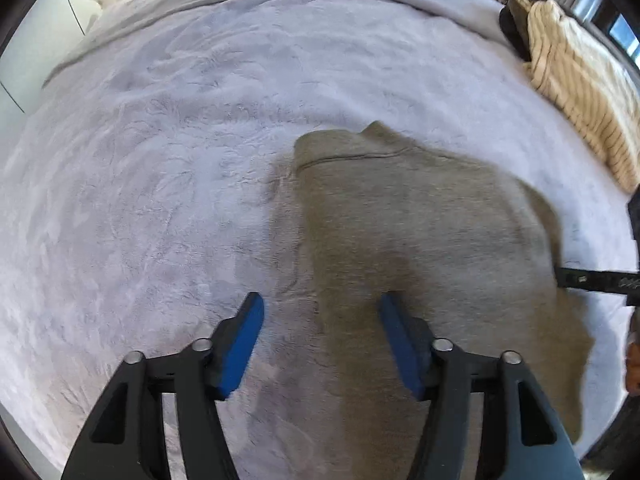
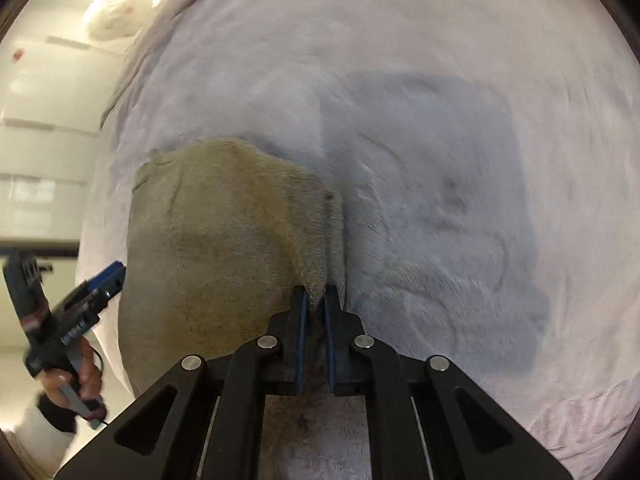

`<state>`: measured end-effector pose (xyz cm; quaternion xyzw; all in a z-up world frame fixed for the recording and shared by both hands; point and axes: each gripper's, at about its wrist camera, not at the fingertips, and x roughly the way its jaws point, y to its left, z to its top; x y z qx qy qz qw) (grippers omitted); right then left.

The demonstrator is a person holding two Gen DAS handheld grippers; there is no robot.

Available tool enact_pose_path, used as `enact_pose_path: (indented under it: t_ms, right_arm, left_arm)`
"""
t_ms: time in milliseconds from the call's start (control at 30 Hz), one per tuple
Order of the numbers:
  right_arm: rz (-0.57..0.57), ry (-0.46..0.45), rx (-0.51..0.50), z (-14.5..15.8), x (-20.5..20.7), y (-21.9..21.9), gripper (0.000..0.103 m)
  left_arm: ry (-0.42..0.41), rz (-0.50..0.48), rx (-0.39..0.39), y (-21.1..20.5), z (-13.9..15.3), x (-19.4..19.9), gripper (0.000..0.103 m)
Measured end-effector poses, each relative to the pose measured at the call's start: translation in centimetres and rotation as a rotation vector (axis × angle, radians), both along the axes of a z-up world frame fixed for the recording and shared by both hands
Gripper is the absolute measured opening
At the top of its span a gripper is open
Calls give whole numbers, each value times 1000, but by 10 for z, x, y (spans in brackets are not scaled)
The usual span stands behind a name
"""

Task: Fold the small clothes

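An olive-brown garment (image 1: 420, 232) lies spread on a pale lilac fleece blanket (image 1: 160, 160). My left gripper (image 1: 320, 308) hangs open just above the garment's left edge, one blue pad over the blanket and one over the cloth, nothing pinched. In the right wrist view the same garment (image 2: 224, 232) lies left of centre, and my right gripper (image 2: 316, 294) is shut on a raised fold at its right edge. A finger of the right gripper (image 1: 592, 280) shows at the far right of the left wrist view. The left gripper (image 2: 108, 276) appears at the left, held in a hand (image 2: 80, 384).
A cream striped cloth (image 1: 576, 92) lies at the blanket's far right, partly over a dark object (image 1: 514, 28). A white stuffed bag (image 2: 112, 16) sits beyond the bed's far left. A white wall or cupboard (image 2: 40, 140) runs along the left side.
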<state>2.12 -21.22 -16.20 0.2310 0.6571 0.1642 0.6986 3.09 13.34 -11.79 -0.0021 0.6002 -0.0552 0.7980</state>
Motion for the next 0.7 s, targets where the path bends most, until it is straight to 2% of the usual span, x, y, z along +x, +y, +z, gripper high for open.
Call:
enact_pose_path:
  t_ms: [167, 400, 533, 700]
  right_arm:
    - [9, -24, -26, 29, -16, -4, 9]
    - [63, -63, 25, 74, -55, 25, 9]
    - [98, -18, 51, 77, -79, 44, 9]
    - [157, 85, -60, 53, -110, 62, 9]
  left_arm:
    - [23, 3, 0, 11, 16, -7, 63]
    - [80, -26, -52, 8, 31, -45, 63]
    - [128, -26, -57, 0, 25, -66, 63]
    - [160, -10, -77, 2, 22, -80, 63]
